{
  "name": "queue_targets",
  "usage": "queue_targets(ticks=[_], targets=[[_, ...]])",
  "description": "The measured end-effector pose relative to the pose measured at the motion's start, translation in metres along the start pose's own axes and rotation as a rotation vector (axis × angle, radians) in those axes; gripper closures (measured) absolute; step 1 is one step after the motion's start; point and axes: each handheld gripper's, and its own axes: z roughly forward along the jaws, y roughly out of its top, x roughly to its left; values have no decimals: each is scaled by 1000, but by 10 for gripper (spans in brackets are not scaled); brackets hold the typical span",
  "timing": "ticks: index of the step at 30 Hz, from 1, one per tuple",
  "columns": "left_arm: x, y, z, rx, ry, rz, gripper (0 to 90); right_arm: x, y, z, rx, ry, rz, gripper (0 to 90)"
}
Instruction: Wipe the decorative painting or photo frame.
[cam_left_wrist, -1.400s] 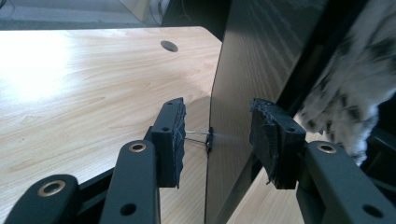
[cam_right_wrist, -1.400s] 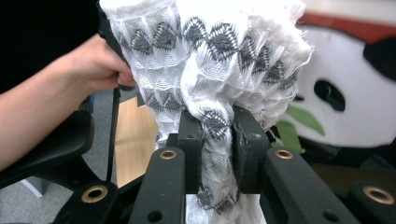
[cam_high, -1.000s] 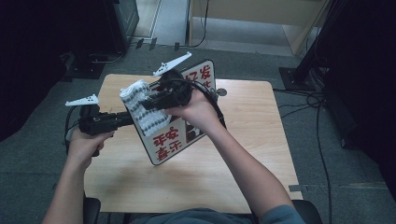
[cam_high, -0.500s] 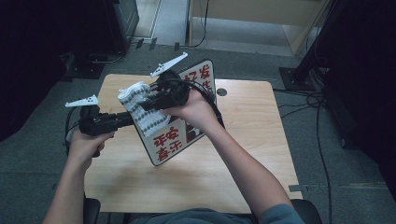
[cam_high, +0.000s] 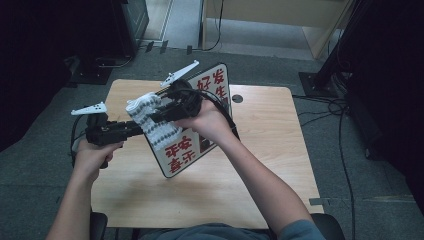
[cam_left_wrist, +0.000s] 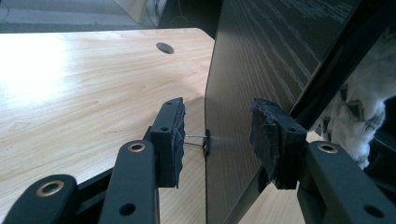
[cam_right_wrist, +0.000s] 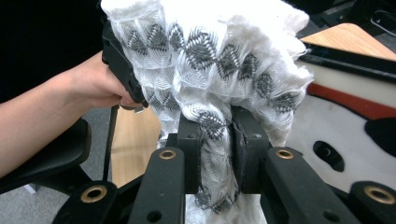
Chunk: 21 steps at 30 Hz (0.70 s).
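One white rectangular sign board with red characters (cam_high: 200, 120) stands tilted on edge between both grippers, long axis running away from the person, its thin edge inside the half-open left gripper (cam_left_wrist: 217, 140); whether the pads touch it is unclear. Clamped tight in the right gripper (cam_right_wrist: 231, 144), a white cloth with grey diamond pattern (cam_right_wrist: 210, 60) drapes over the board's near-left face, hiding part of the lettering.

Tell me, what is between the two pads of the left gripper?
In the left gripper view, the thin edge of the sign board stands between the pads of the left gripper, with a small binder clip on it. Neither pad presses it.
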Motion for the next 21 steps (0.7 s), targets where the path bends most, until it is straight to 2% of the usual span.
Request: queue_targets(ticks=[8,21], targets=[[0,0,0,1,-1,4,551,1,-5,5,7,9,0,761],[1,0,-1,-3,-4,-15,549,0,-14,11,21,22,9,760]])
